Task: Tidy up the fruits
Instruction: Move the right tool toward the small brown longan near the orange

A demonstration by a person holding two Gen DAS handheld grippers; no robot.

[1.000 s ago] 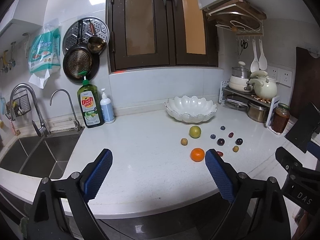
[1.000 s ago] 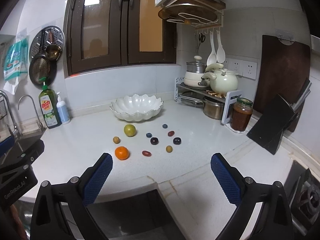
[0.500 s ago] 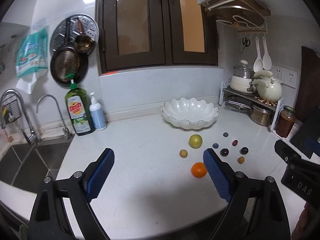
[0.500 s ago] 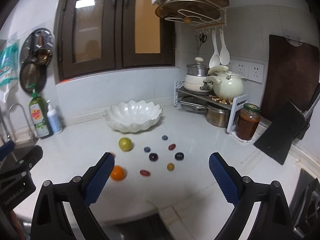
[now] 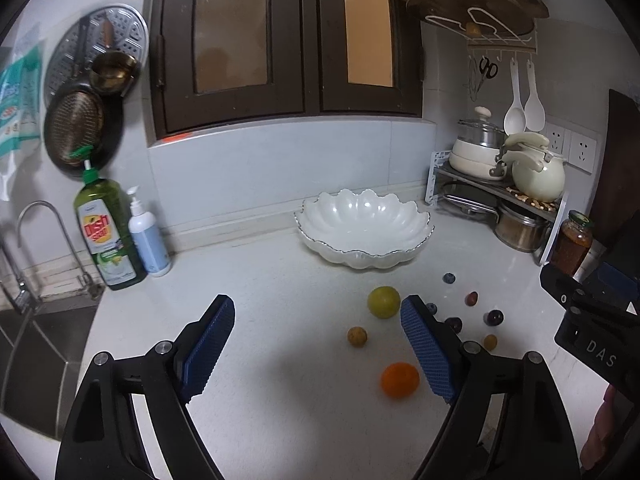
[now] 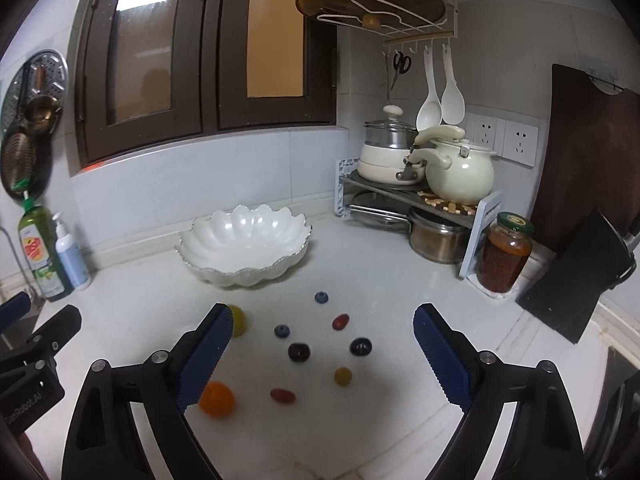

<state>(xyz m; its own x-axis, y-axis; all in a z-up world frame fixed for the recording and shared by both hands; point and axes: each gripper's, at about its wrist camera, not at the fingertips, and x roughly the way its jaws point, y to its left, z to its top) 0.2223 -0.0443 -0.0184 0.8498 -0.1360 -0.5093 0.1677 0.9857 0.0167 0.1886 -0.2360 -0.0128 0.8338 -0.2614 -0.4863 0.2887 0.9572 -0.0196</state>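
Note:
A white scalloped bowl (image 5: 364,232) (image 6: 244,242) stands empty at the back of the white counter. In front of it lie loose fruits: a green round fruit (image 5: 383,301) (image 6: 238,320), an orange (image 5: 399,379) (image 6: 217,398), a small yellow-brown fruit (image 5: 357,336), blueberries (image 6: 321,297), dark grapes (image 6: 299,351) and red cherry tomatoes (image 6: 283,395). My left gripper (image 5: 318,346) is open and empty, above the counter just left of the fruits. My right gripper (image 6: 322,354) is open and empty, with the small fruits showing between its fingers.
A green dish soap bottle (image 5: 107,236) and a white pump bottle (image 5: 147,236) stand by the sink (image 5: 36,344) at the left. A rack with pots (image 6: 416,204), a jar (image 6: 506,252) and a dark cutting board (image 6: 580,168) fill the right corner.
Both grippers have moved forward over the counter toward the fruits and the bowl, which now look larger and nearer. Both stay open. No fruit has moved.

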